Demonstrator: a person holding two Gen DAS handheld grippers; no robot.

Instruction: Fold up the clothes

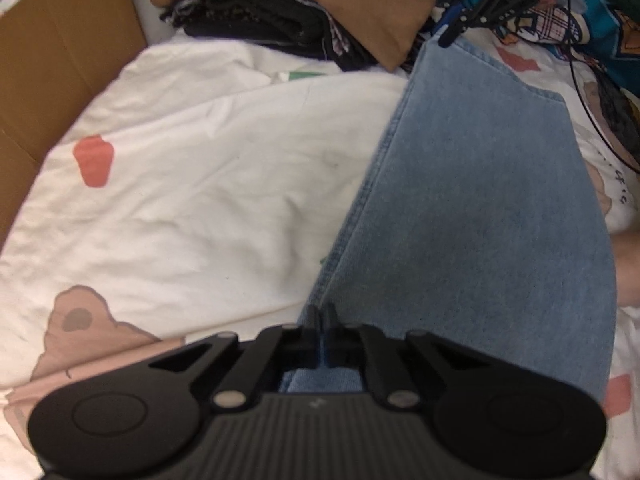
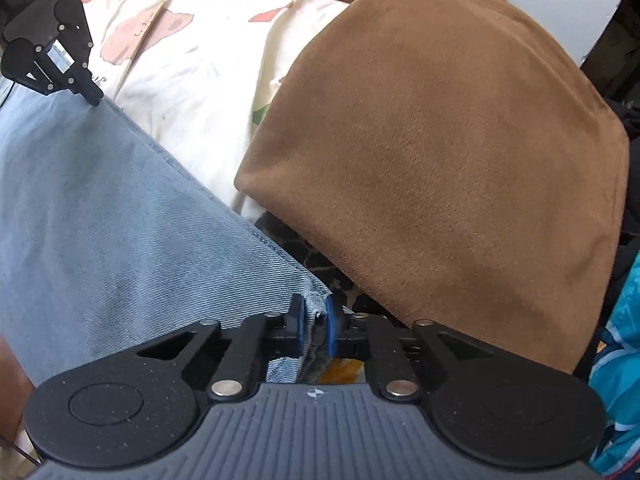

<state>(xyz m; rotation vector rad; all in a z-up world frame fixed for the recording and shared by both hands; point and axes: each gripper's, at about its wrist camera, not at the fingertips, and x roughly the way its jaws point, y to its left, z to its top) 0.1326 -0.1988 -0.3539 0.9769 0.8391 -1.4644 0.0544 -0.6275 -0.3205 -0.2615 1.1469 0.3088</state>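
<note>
You had the left gripper clenched on the near edge of the jeans, its two black fingers pinched together right on the seam at 6 o'clock in the left wrist view. From there the denim ran as a long pale-blue strip up toward 1 o'clock, lying flat across the white printed bedsheet.

At the far end, your right gripper sat at 1 o'clock, touching the jeans' far edge. Its own camera showed it better: the right gripper was closed on the frayed corner of the jeans, blue pads pressing the cloth from both sides at 6 o'clock. The denim spread off toward 9 o'clock, and your left gripper showed up at 10 o'clock on the opposite edge.

Just beside the jeans, a folded brown garment filled the right wrist view from 12 to 4 o'clock. In the left wrist view it topped a stack of dark folded clothes at 12 o'clock. A cardboard box stood at 10 o'clock, against the sheet.
</note>
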